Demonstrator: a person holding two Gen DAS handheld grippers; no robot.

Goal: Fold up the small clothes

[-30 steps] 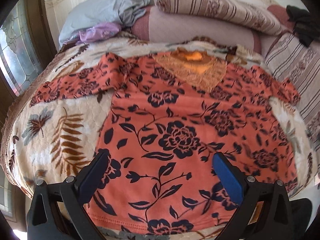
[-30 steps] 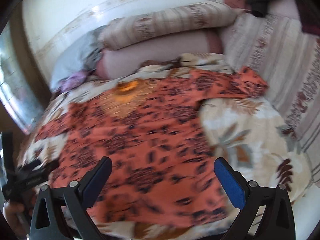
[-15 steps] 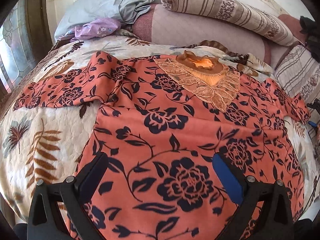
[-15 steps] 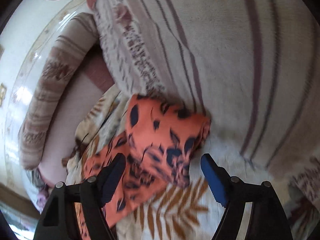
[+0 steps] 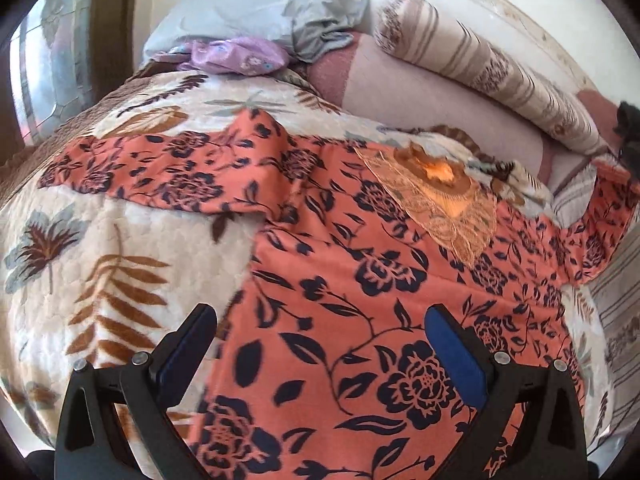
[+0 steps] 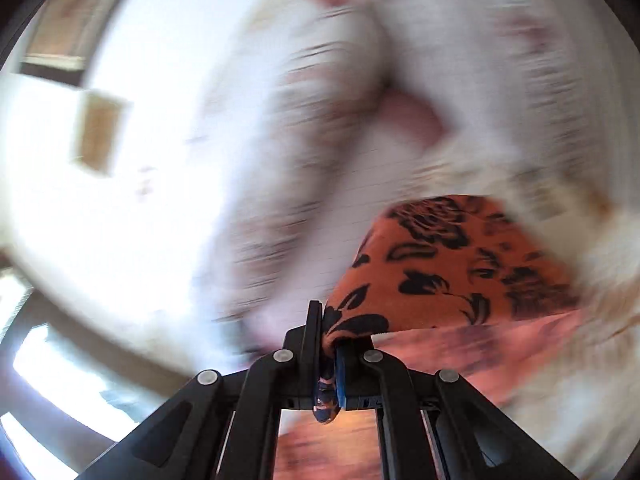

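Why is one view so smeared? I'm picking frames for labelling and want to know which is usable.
Right wrist view: heavy motion blur over bedding and wall; only the right claw, shut on the orange floral garment, stays crisp; wall washed out by glare. Left wrist view: sharp, daylit, fisheye-bent at the edges; garment and open left claw clear.

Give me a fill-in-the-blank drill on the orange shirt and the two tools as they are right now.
1. The right tool is shut on the shirt's ____.
2. The left tool hovers with its jaws ____ over the floral shirt.
3. The shirt lies spread on a quilt printed with ____.
4. A lilac cloth sits beside a ____ pillow.

Missing words: sleeve; open; leaves; grey
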